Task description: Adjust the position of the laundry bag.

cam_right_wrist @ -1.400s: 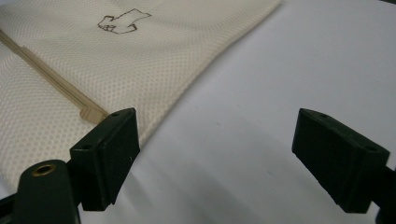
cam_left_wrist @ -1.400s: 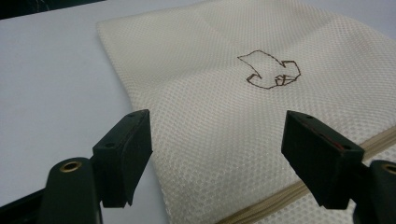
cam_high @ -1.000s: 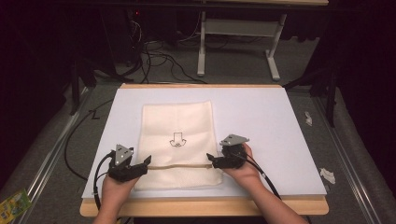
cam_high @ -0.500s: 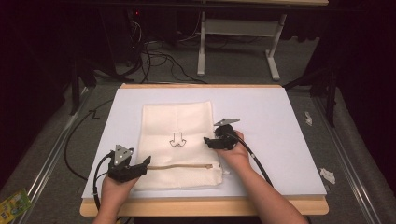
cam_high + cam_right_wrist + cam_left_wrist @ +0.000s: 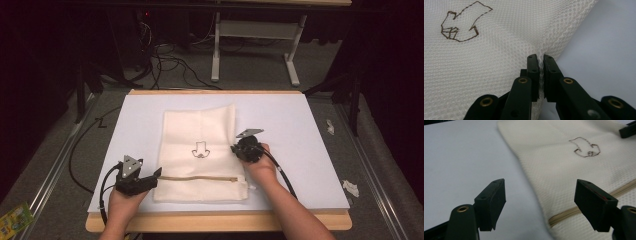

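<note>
A cream mesh bag (image 5: 200, 135) lies flat on the white table top (image 5: 295, 120), with a tan zipper (image 5: 200, 178) across its near end and a small brown emblem (image 5: 200, 150) at its middle. My right gripper (image 5: 235, 149) is shut on the bag's right edge (image 5: 541, 60), the mesh pinched between its jaws beside the emblem (image 5: 461, 23). My left gripper (image 5: 156, 174) rests open at the bag's near left corner. Its jaws stand wide apart, one over bare table, the other over the mesh (image 5: 564, 165) by the zipper's end (image 5: 564, 216). The right gripper's tip (image 5: 627, 129) shows at the far right.
The table's wooden front edge (image 5: 215, 222) runs just behind my hands. Grey floor surrounds the table, with cables (image 5: 165, 55) and a white desk frame (image 5: 255, 37) beyond it. Scraps of paper (image 5: 351, 187) lie on the floor at the right.
My right gripper has left the zipper's right end, moved up the bag's right edge and shut on the mesh there. The left gripper has stayed in place.
</note>
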`<action>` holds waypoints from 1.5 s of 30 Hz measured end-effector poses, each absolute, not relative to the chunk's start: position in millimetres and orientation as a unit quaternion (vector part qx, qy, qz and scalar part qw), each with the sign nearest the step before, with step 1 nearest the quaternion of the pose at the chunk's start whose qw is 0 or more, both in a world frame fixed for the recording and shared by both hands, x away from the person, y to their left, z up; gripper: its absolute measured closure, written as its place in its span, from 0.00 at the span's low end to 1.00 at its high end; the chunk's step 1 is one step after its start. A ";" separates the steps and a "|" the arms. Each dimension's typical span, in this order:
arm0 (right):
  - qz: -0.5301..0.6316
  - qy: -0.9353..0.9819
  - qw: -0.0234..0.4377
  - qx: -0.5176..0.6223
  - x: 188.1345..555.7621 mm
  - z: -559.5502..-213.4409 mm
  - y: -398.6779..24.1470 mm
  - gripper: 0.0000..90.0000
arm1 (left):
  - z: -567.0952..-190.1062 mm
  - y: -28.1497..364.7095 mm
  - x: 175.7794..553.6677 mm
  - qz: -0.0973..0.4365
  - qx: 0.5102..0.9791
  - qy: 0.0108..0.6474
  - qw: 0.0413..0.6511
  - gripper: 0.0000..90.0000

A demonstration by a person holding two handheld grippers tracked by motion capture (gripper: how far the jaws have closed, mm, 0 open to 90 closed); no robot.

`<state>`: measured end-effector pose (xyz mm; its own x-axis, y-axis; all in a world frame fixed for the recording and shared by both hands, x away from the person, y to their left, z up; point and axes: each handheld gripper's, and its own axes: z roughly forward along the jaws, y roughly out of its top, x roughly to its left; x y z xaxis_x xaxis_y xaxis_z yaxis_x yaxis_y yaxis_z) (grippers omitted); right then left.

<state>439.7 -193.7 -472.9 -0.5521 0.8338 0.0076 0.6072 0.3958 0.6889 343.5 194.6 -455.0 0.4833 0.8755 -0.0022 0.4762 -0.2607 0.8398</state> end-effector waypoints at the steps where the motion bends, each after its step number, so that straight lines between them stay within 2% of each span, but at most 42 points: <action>1: 0.322 0.815 0.179 0.448 436.3 -472.2 -212.3 0.95 | -455.5 193.6 343.9 0.241 0.757 0.447 0.412 0.29; 10: 0.304 0.785 0.200 0.502 424.9 -469.5 -294.9 0.92 | -456.6 179.9 343.5 0.231 0.770 0.435 0.405 0.29; 11: 0.306 0.781 0.197 0.508 423.9 -470.0 -300.2 0.86 | -456.4 177.4 342.9 0.228 0.772 0.433 0.406 0.29; 12: 0.306 0.781 0.197 0.508 423.9 -470.0 -300.2 0.86 | -456.4 177.4 342.9 0.228 0.772 0.433 0.406 0.30; 13: 0.316 0.769 0.188 0.523 422.4 -468.6 -308.8 0.71 | -456.9 170.4 341.1 0.221 0.775 0.429 0.408 0.30; 14: 0.324 0.762 0.189 0.528 420.5 -466.5 -311.0 0.67 | -457.6 166.1 340.1 0.215 0.778 0.425 0.409 0.31; 16: 0.338 0.752 0.199 0.530 411.2 -457.6 -316.5 0.61 | -458.3 161.2 338.9 0.208 0.782 0.421 0.411 0.34; 19: 0.343 0.751 0.212 0.523 397.1 -449.2 -319.0 0.57 | -461.0 142.5 335.9 0.188 0.796 0.402 0.412 0.36; 21: 0.350 0.750 0.224 0.515 370.2 -439.8 -322.5 0.53 | -464.2 126.2 335.6 0.173 0.810 0.384 0.407 0.41; 23: 0.357 0.748 0.223 0.513 360.5 -438.0 -324.5 0.52 | -466.3 118.9 335.5 0.165 0.817 0.376 0.404 0.44; 25: 0.368 0.746 0.224 0.507 333.5 -438.0 -327.5 0.50 | -471.6 104.4 334.6 0.159 0.831 0.366 0.387 0.54; 29: 0.382 0.748 0.215 0.498 313.2 -446.1 -333.6 0.48 | -474.9 92.9 333.6 0.138 0.841 0.356 0.383 0.64; 35: 0.377 0.757 0.210 0.490 308.5 -452.0 -334.4 0.45 | -478.4 88.1 334.0 0.128 0.844 0.360 0.377 0.74; 40: 0.384 0.757 0.205 0.487 306.0 -450.1 -330.7 0.43 | -479.4 88.4 330.4 0.116 0.842 0.358 0.388 0.93; 45: 0.390 0.754 0.204 0.488 296.4 -446.4 -330.3 0.40 | -477.1 89.0 324.4 0.102 0.849 0.348 0.384 0.96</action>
